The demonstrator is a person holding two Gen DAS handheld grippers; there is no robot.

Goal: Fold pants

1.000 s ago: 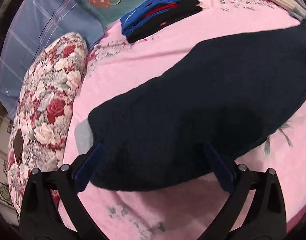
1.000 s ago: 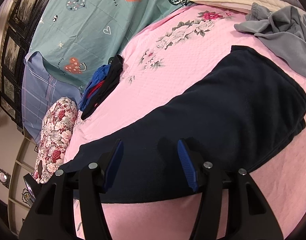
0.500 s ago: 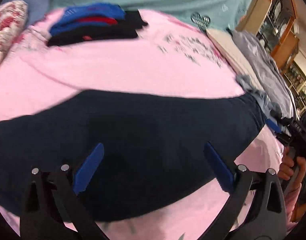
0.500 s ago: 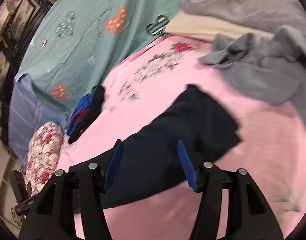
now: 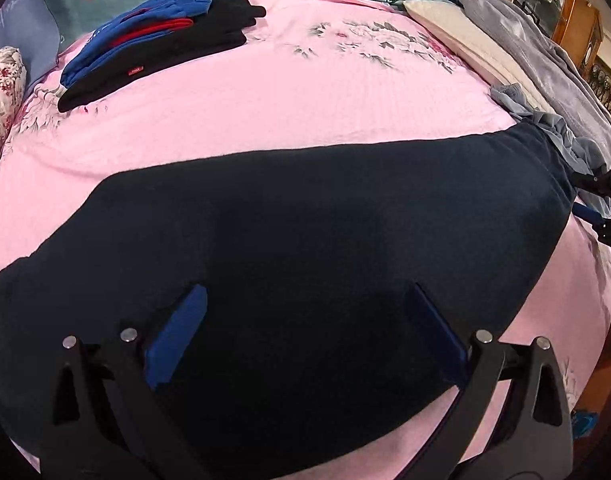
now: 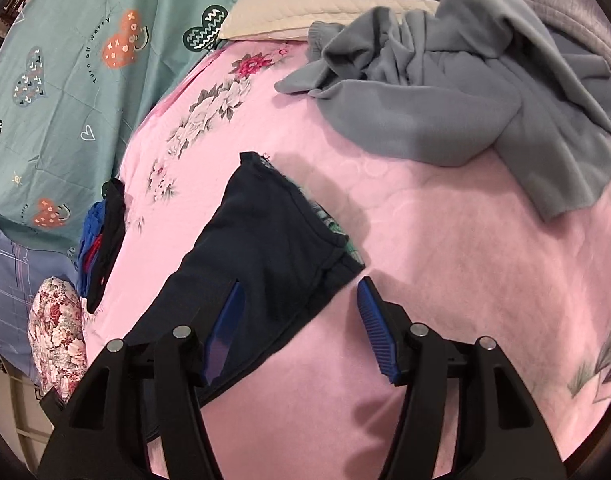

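Dark navy knit pants (image 5: 305, 248) lie lengthwise-folded on the pink floral bedspread (image 5: 289, 92), cross-folds apparently pending; left gripper (image 5: 305, 308) hovers spread, empty, over mid-leg; right gripper (image 6: 301, 312), jaws opening, straddles the waistband corner without pinching it.

- Bright, even indoor light falls on the pink bed sheet (image 6: 445, 248); no glare.
- Soft shadows lie just beside the dark pants (image 6: 273, 240) and under the jaws.
- Both views are sharp, with strong fisheye bending and black corners.
- The pants' surface shows almost no detail.
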